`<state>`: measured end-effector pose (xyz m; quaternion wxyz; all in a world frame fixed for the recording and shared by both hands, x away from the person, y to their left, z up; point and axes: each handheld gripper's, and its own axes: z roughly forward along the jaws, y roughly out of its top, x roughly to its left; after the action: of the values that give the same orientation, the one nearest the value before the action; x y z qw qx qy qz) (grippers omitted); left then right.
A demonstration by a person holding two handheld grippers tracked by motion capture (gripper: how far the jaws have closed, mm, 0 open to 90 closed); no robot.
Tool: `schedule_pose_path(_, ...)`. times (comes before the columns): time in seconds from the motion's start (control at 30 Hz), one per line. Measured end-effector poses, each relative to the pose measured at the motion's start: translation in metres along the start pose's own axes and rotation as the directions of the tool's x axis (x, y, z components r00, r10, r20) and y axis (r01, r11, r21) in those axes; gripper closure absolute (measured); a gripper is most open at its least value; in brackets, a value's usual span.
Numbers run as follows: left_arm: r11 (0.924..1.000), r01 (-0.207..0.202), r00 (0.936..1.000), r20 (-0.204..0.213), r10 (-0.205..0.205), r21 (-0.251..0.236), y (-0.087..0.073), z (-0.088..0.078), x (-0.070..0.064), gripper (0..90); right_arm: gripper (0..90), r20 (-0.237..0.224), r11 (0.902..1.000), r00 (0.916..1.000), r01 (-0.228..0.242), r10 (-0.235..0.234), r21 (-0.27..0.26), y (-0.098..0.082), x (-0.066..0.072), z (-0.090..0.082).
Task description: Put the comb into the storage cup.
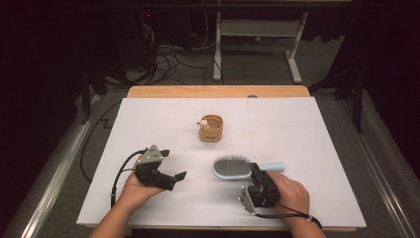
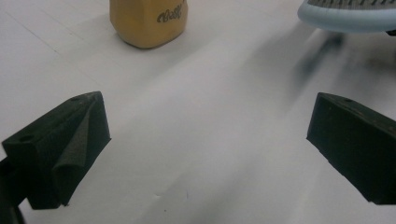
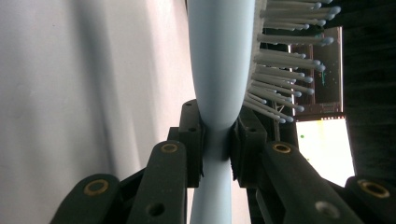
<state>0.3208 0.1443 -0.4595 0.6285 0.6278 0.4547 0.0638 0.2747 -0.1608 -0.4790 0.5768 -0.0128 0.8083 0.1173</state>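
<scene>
A light blue hairbrush (image 1: 233, 168) lies bristles up on the white table top, handle to the right. My right gripper (image 1: 256, 172) is shut on the neck of the hairbrush (image 3: 219, 60), its pads (image 3: 192, 135) pressing either side where head meets handle. My left gripper (image 1: 174, 163) is held low over the table at the left, open, with nothing between its fingers (image 2: 70, 149). It points toward the brush head (image 2: 348, 16) and a small tan cup (image 2: 148, 21). The tan cup (image 1: 211, 128) stands behind, mid-table, with a small figure at its rim.
The white sheet (image 1: 148, 119) covers a wooden table whose far edge (image 1: 218, 91) shows at the back. Beyond it are a desk frame (image 1: 257, 39) and cables on the floor. Bare white surface spreads around the cup and both grippers.
</scene>
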Motion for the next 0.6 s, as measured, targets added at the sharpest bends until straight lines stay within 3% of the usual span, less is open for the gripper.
schedule_pose_path(0.17,0.9993,0.014,0.9999,-0.006,-0.014,-0.034,-0.003,-0.003,0.005,0.4,77.8,-0.003,0.9998,0.9998,-0.019,0.019,0.001,-0.001,-0.001,-0.001)
schedule_pose_path(0.33,0.9967,0.033,0.9993,0.021,-0.031,-0.075,0.0,-0.007,0.007,0.7,77.9,-0.009,0.998,0.998,-0.063,0.063,0.006,-0.003,-0.005,-0.002)
schedule_pose_path(0.6,0.9918,0.055,0.998,0.038,-0.05,-0.115,0.0,-0.009,0.011,0.4,77.9,-0.013,0.9886,0.9885,-0.151,0.151,0.0,-0.007,-0.012,-0.004)
